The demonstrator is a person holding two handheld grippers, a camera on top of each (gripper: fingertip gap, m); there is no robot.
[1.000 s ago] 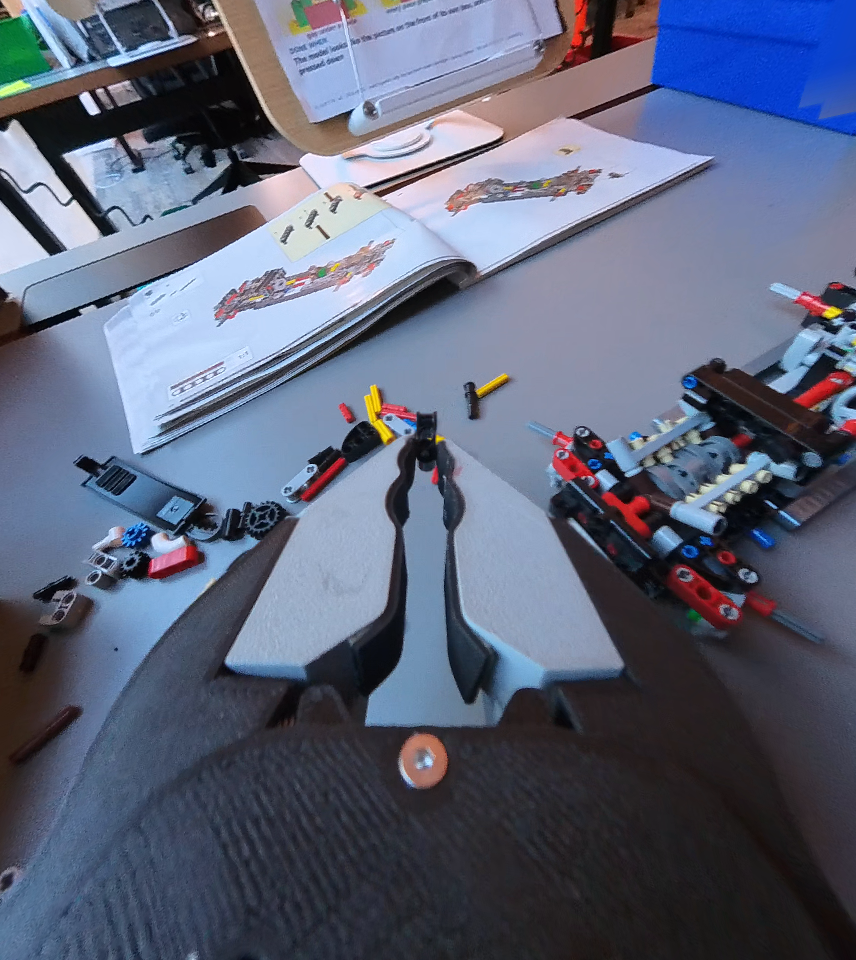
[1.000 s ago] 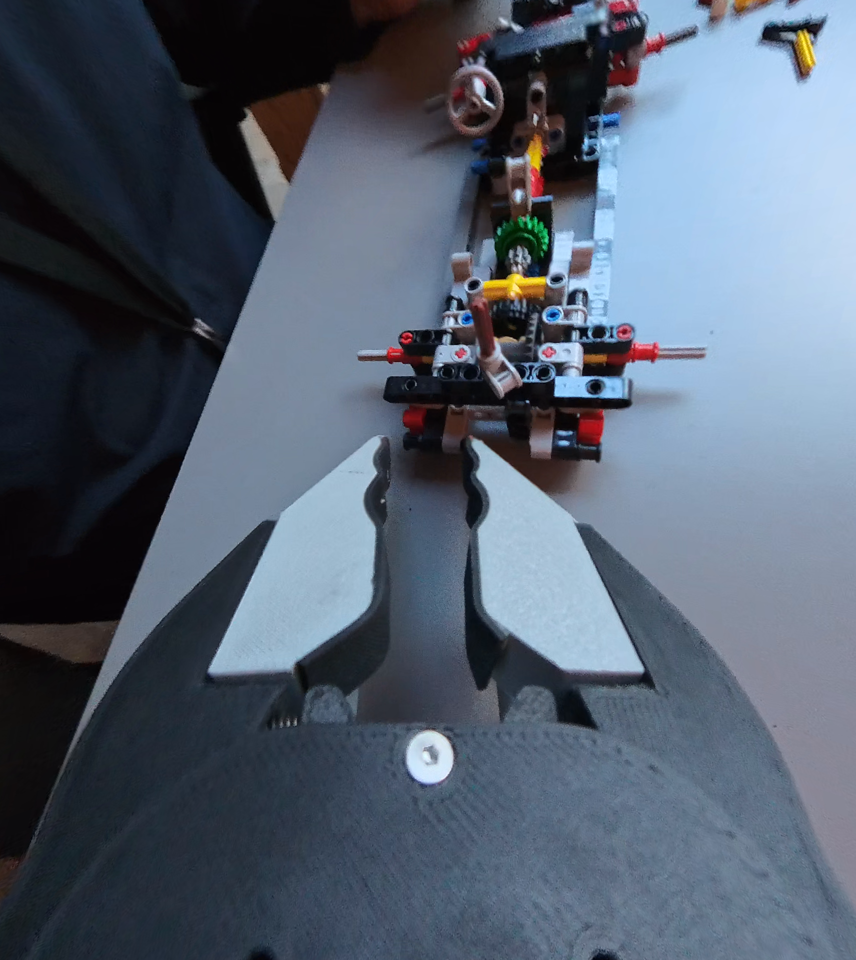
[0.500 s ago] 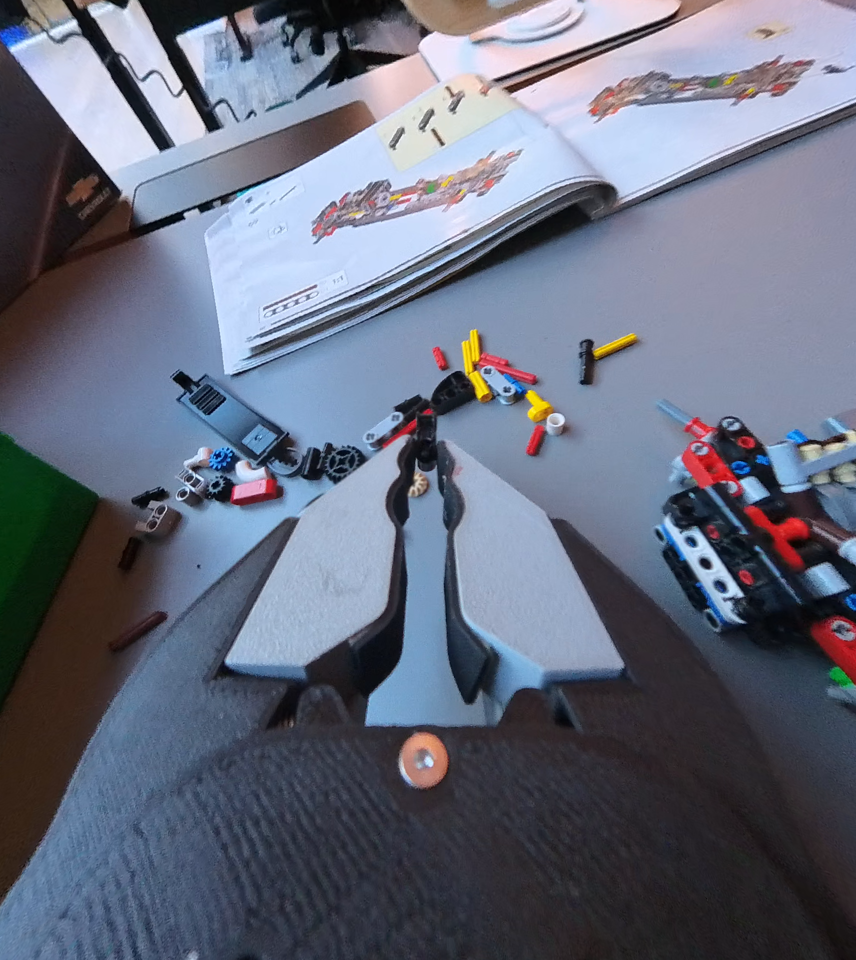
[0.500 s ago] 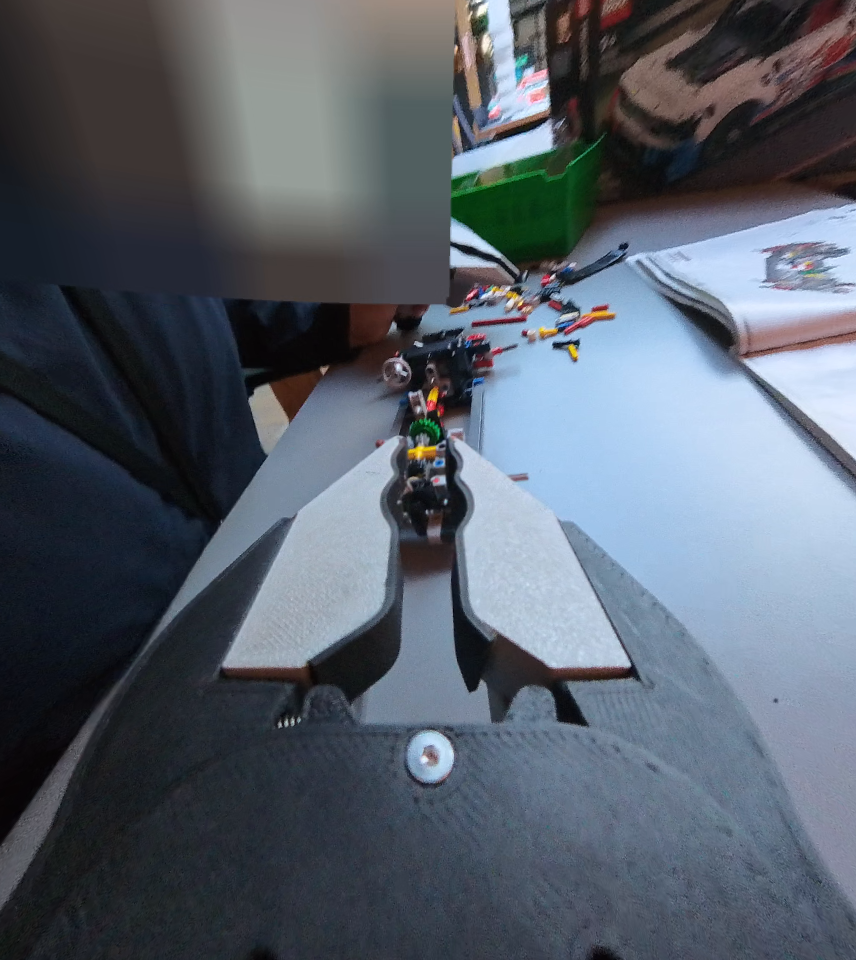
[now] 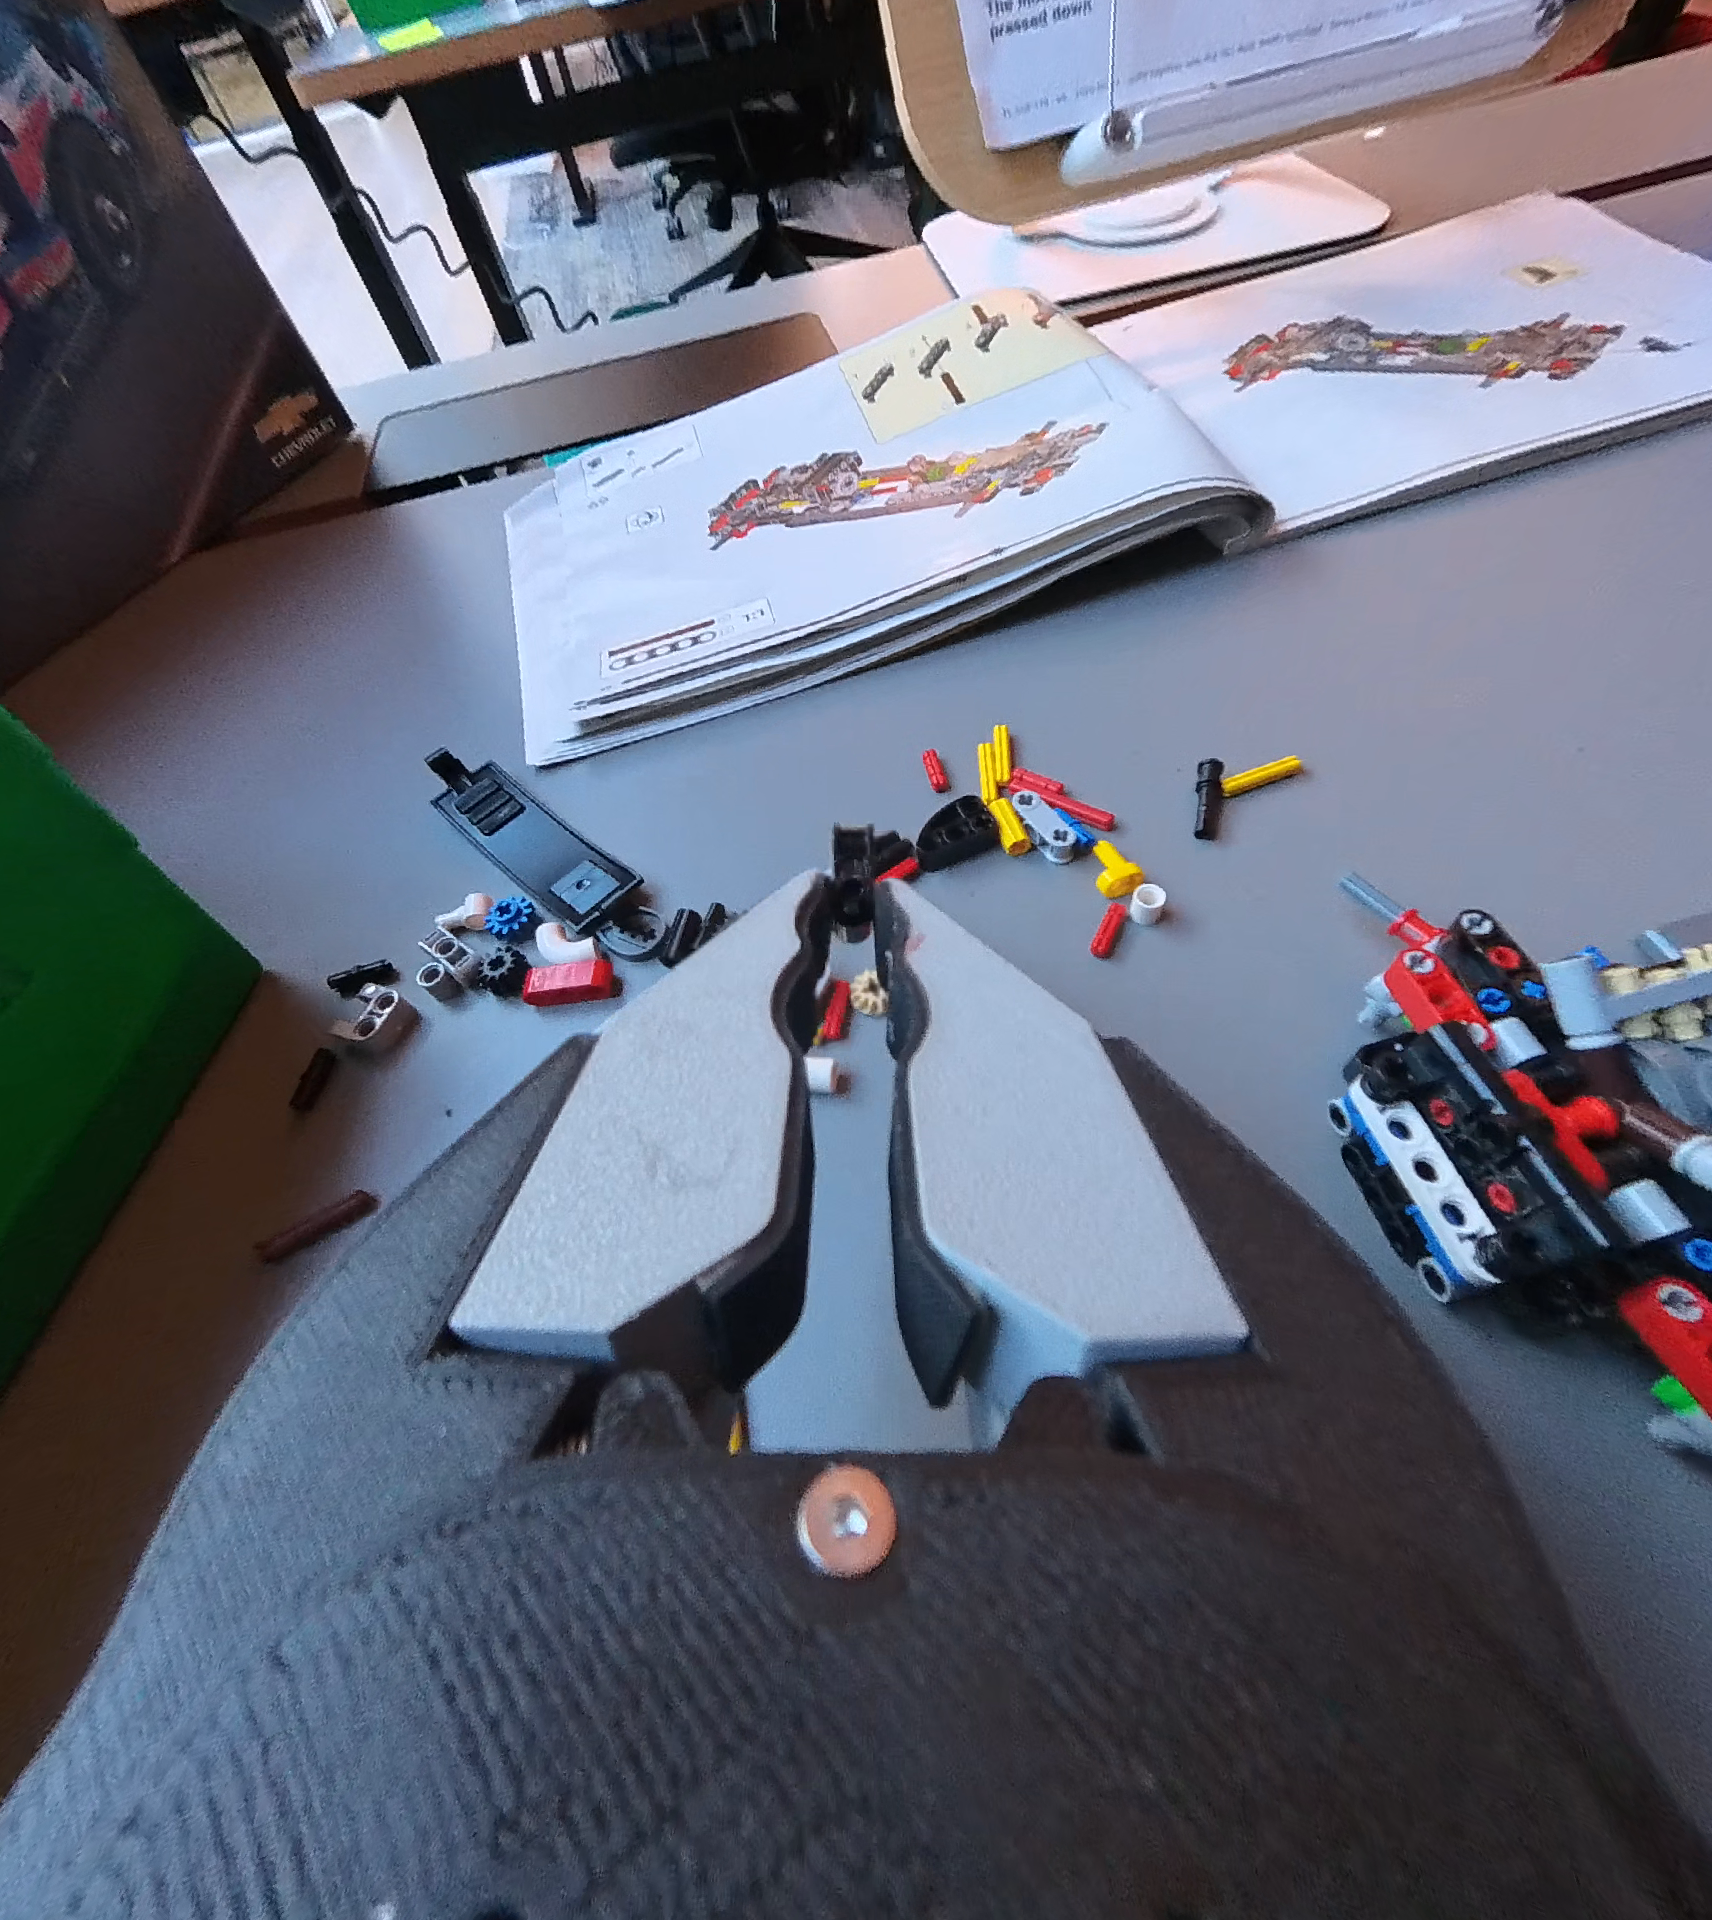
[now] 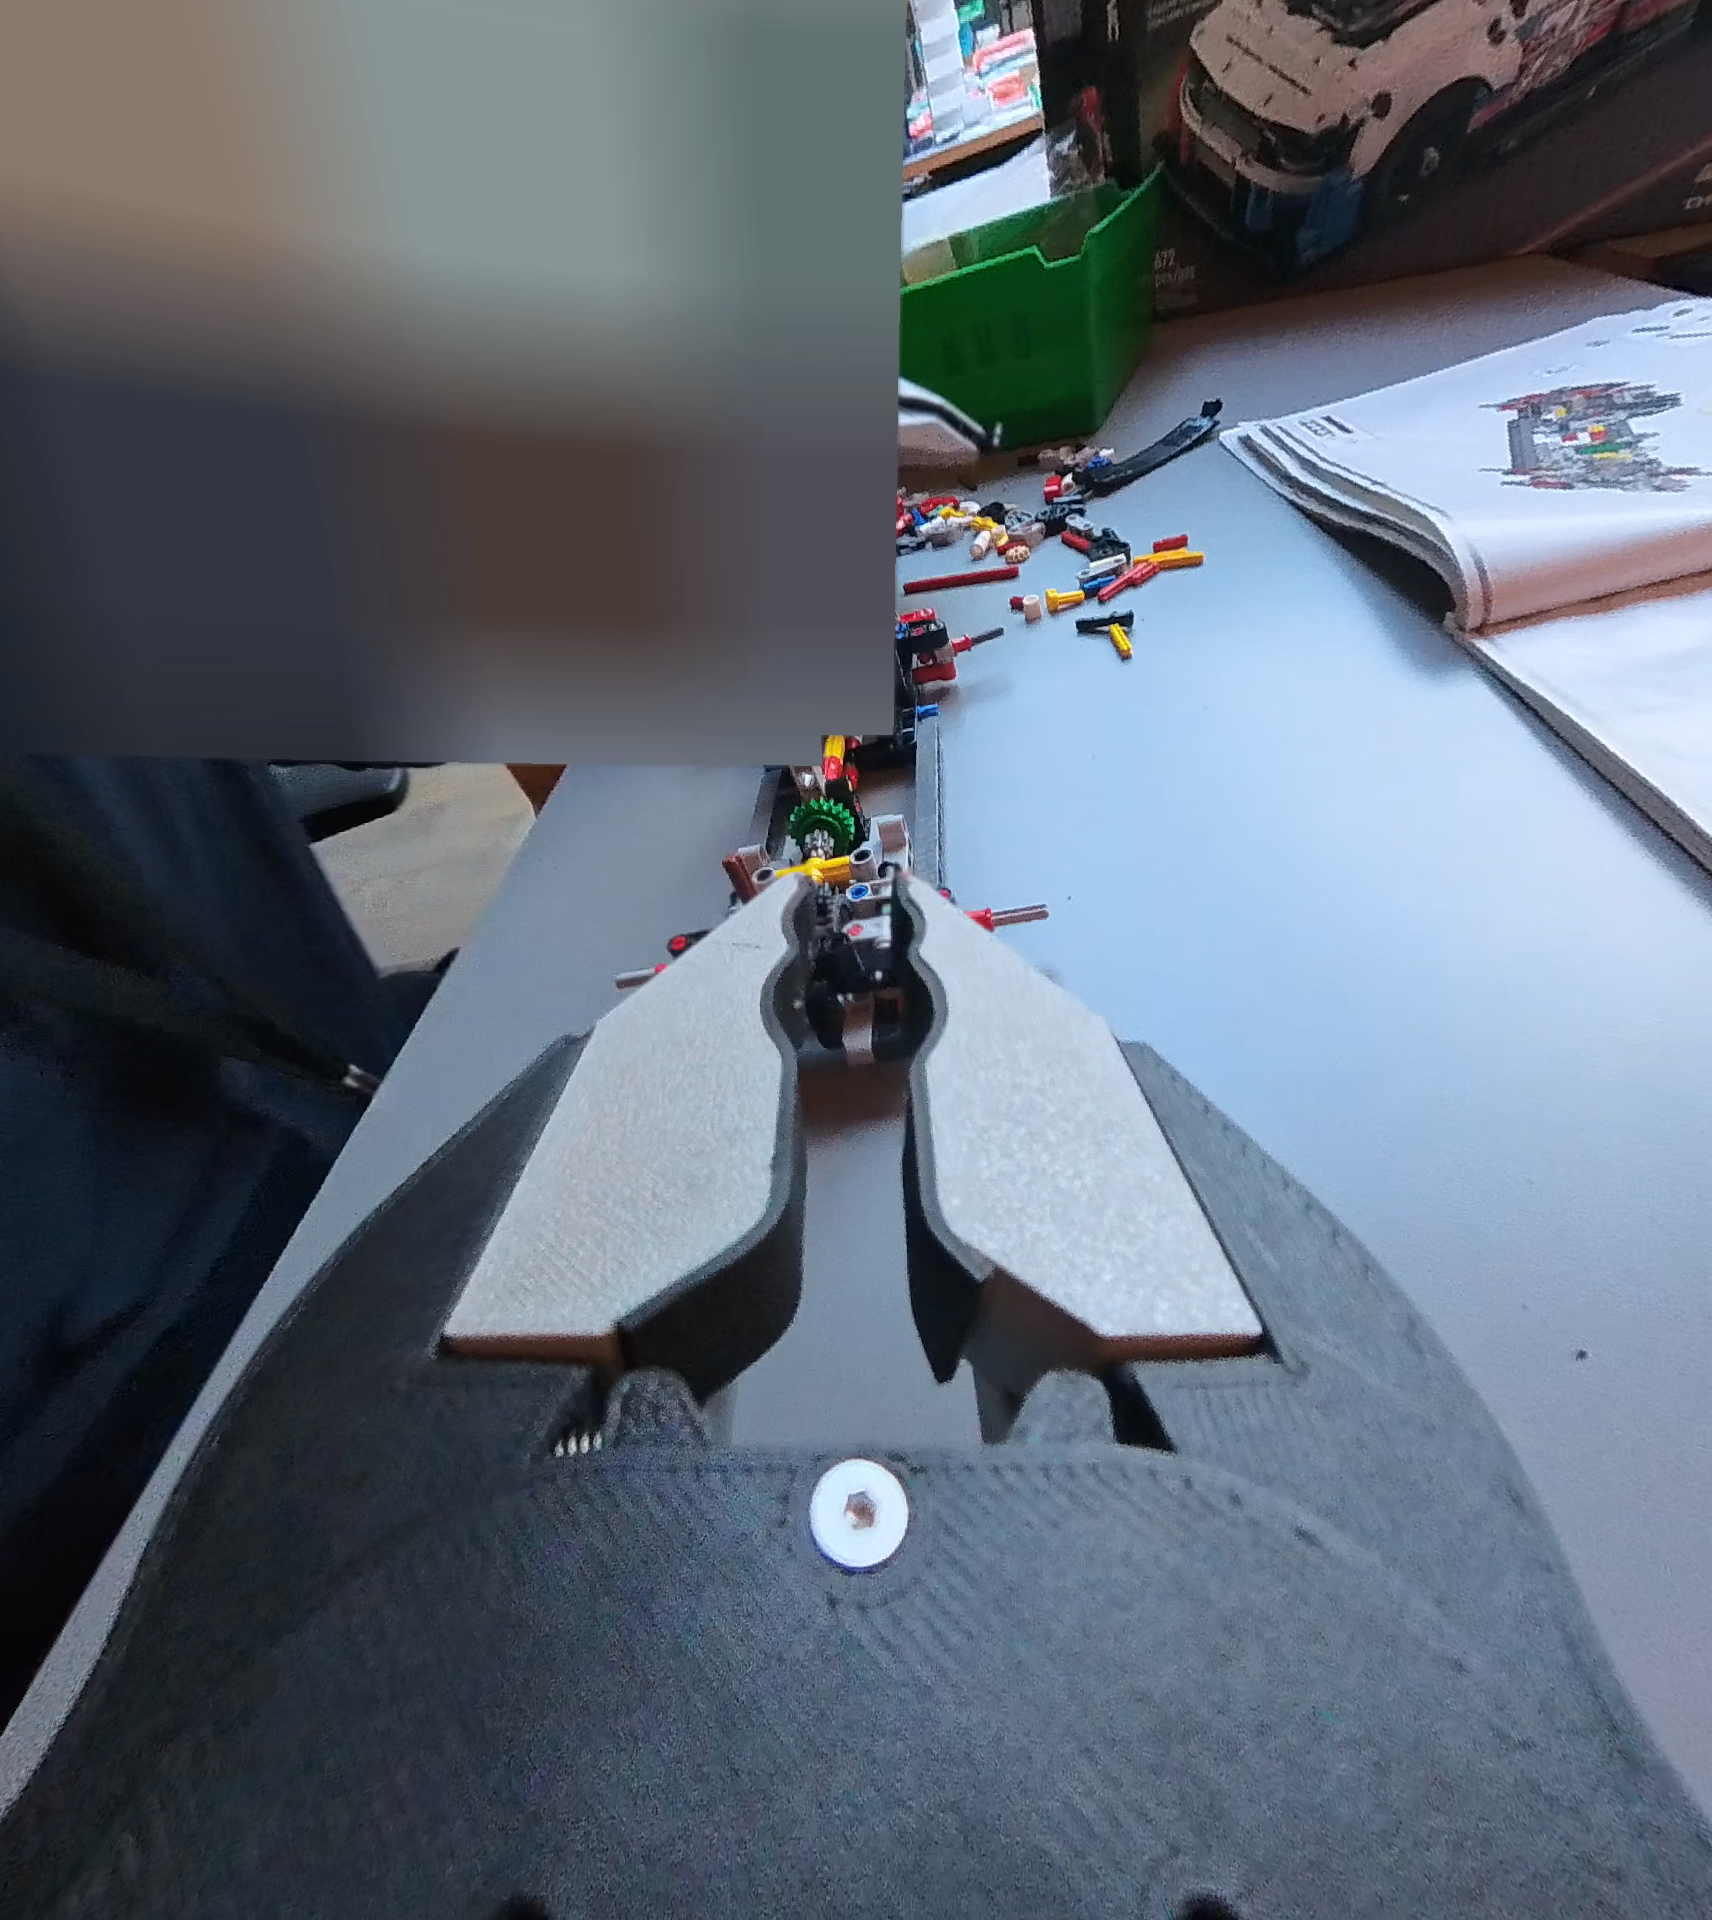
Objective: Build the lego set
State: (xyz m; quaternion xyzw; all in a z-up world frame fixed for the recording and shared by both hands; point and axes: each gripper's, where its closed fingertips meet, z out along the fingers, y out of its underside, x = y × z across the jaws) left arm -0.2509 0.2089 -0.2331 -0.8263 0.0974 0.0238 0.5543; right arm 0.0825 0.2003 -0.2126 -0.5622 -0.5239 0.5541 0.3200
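Far half of brick chassis (image 6: 836, 831) hiding behind blur, long axis running away from right gripper (image 6: 850, 914) clamping its near end; left gripper (image 5: 850, 894) pinching small black connector (image 5: 852, 857), upright.

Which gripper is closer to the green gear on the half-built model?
Right. The right gripper is closed around the model's near end, just short of the green gear. The left gripper holds a small black piece over the loose parts, well off the model.
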